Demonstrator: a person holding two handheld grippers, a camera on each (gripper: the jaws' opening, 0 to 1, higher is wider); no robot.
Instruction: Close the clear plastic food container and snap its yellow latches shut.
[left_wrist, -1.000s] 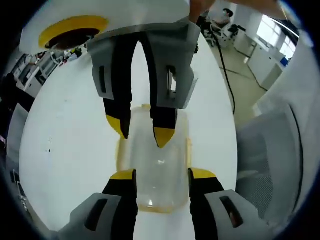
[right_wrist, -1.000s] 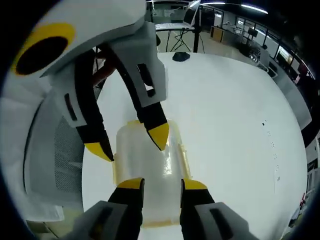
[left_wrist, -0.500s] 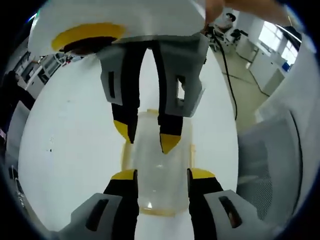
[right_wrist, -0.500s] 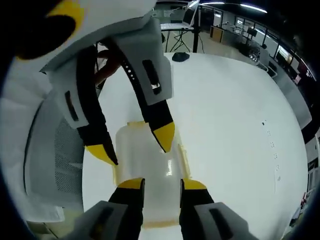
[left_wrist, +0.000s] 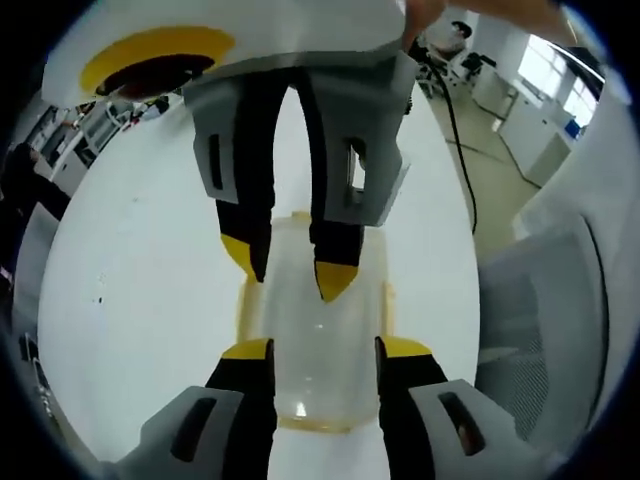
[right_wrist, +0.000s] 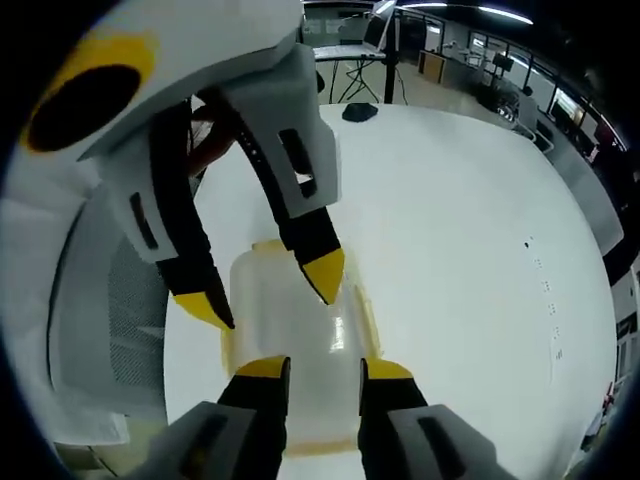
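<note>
Room: open office space behind a white worktop (right_wrist: 470, 230); desks and bright windows lie beyond the container's far end in the left gripper view, ceiling lights and a stand in the right gripper view.
Landmark: clear plastic food container (left_wrist: 318, 350) lies flat on the worktop with its lid down; everything below is placed against it.
Container in right gripper view: the same clear plastic food container (right_wrist: 290, 340) sits lengthwise between my two grippers.
Yellow latches: one yellow latch (left_wrist: 384, 300) shows along the container's long side, another (right_wrist: 366, 318) on its side in the right gripper view; I cannot tell whether they are snapped.
Left gripper (left_wrist: 322, 350): my jaws are parted, one on each side of the container's near end, yellow tips beside its walls.
Right gripper (right_wrist: 313, 368): jaws likewise spread, straddling the opposite end.
Opposing view: right gripper (left_wrist: 292, 268) hangs over the container's far end with tips apart; left gripper (right_wrist: 262, 290) does the same.
Beside container: a grey mesh chair (left_wrist: 540, 310) stands just off the worktop edge.
</note>
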